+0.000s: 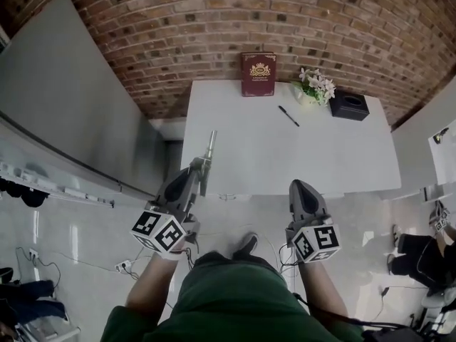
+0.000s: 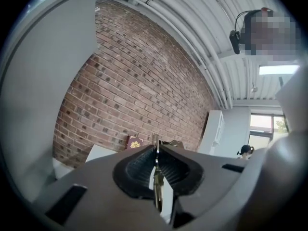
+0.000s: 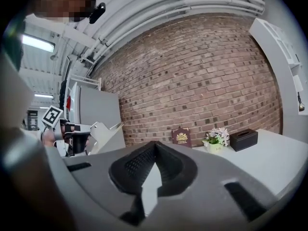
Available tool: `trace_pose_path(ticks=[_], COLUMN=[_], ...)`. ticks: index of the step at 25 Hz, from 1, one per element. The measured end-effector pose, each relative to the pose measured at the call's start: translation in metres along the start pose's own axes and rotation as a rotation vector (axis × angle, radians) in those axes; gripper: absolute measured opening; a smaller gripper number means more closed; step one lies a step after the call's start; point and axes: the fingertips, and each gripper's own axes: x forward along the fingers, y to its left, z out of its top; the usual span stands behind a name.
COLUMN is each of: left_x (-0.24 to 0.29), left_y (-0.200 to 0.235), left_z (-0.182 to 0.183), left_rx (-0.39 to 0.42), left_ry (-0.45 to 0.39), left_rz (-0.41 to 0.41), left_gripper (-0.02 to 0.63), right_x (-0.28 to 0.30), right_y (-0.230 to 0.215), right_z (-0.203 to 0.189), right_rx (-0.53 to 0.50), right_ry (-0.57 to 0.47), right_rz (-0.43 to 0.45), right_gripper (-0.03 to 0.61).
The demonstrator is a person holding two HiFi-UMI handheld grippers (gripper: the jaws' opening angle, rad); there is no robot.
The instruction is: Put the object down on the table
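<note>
White table (image 1: 335,155), centre of the head view, lies ahead of both grippers. Left gripper (image 1: 202,166), lower left, is clamped on a slim metal object (image 1: 210,147) that shows against the table's near left corner. Right gripper (image 1: 299,185), lower right, has its jaws together on nothing. Carry the object forward over bare tabletop, well apart from the book (image 1: 258,74) and pen (image 1: 288,115). Lower it until it rests, then part the jaws.

- Bright, even indoor light; the white table (image 1: 299,155) carries almost no shadows.
- A ceiling lamp (image 2: 281,70) glares white in the left gripper view.
- Both gripper views bend strongly, with dark corners.
- The near jaws look soft, perhaps out of focus.
</note>
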Motion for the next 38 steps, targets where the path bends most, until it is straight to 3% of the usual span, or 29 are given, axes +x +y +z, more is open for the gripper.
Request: trace_pose_path(ticks=[9, 16, 22, 31, 38], left_x=[0.026, 0.049, 0.083, 0.137, 0.179], left_y=[0.004, 0.039, 0.076, 0.147, 0.195], left_z=[-0.006, -0.009, -0.009, -0.061, -0.111], left_rx=[0.025, 0.057, 0.204, 0.29, 0.517], left_ry=[0.022, 0.045, 0.075, 0.234, 0.329], left_rz=[0.04, 0.045, 0.033, -0.022, -0.057], left_gripper=[0.025, 0.025, 0.025, 0.025, 0.025], right_x=[0.023, 0.043, 0.062, 0.104, 0.116], right_y=[-0.025, -0.028, -0.031, -0.015, -0.006], right_z=[-0.007, -0.002, 0.011, 0.014, 0.005], right_rx=[0.044, 0.033, 0.009, -0.022, -0.047], right_ry=[0.019, 0.019, 0.012, 0.033, 0.09], right_rz=[0.015, -0.037, -0.114, -0.193, -0.265], right_gripper=[0.003, 0.003, 0.003, 0.003, 0.003])
